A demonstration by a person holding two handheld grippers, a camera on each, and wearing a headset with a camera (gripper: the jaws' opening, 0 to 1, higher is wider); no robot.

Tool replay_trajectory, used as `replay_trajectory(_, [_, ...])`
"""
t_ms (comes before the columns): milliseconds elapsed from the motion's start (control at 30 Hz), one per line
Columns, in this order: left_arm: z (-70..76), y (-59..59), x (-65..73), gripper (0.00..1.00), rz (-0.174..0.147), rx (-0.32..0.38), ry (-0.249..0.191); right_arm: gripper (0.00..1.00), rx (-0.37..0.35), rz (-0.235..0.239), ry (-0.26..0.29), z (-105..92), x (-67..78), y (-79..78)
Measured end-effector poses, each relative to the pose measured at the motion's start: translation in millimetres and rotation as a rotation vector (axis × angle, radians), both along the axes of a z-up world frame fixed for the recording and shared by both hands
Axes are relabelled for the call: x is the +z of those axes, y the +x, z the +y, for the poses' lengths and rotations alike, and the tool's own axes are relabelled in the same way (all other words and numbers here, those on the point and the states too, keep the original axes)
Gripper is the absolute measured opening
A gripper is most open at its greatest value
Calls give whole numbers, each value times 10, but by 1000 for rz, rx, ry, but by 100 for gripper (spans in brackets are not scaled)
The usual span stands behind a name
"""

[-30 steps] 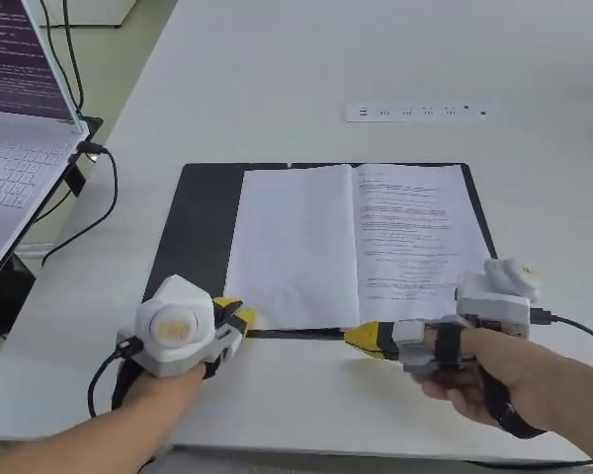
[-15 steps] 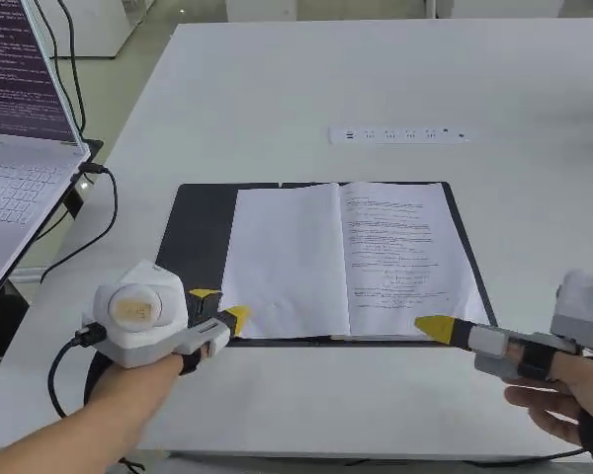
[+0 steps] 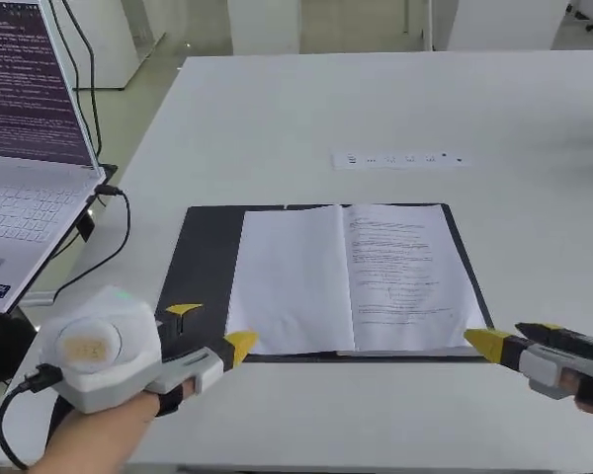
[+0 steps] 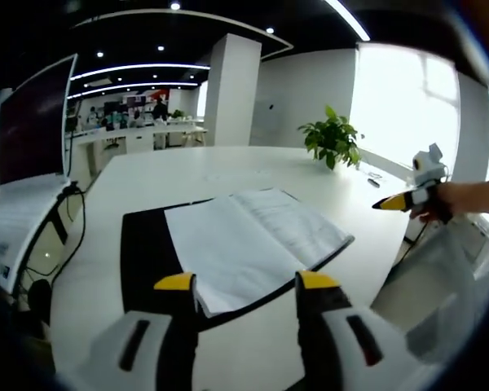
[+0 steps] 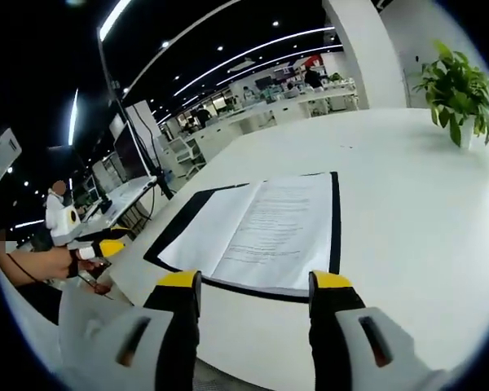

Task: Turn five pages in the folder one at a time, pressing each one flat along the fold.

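White worktable (image 3: 306, 99) in an open-plan office, ceiling strip lights in both gripper views. Left gripper (image 3: 212, 328), lower left of head view, yellow-tipped jaws spread wide, nothing between them; one tip is at the folder's lower-left corner, contact can't be told. Right gripper (image 3: 514, 336), lower right of head view, jaws also apart and empty, tips just beside the folder's lower-right corner, over bare table. Black flat folder (image 3: 203, 257) lies open at centre frame, between the two grippers, its near edge just ahead of each gripper's own jaws in the gripper views. It holds a blank white left-hand page (image 3: 292, 276) and a printed white right-hand page (image 3: 400, 272), both lying flat with the fold running up the middle. White power strip (image 3: 405, 158) sits beyond the folder, apart from it. Open silver laptop (image 3: 20, 148) at upper left, dark cable (image 3: 109, 237) trailing from it. Green potted plant (image 5: 456, 90) at upper right of the right gripper view.
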State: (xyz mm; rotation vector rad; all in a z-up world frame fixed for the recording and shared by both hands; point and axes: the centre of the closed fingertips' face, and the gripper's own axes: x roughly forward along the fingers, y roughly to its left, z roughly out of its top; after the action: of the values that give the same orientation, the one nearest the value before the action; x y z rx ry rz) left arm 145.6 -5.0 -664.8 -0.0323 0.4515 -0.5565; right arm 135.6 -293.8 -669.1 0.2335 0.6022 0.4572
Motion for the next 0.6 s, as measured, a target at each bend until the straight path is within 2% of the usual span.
replay_trajectory(167, [-38, -98, 54, 51, -10, -12, -3, 52, -54, -31, 24, -113, 15, -39])
replay_trajectory(267, [-63, -147, 51, 51, -16, -29, 15, 51, -60, -31, 20, -144, 13, -68])
replay_trajectory(600, [-86, -228, 22, 50, -1, -36, 20, 50, -65, -38, 24, -193, 22, -72])
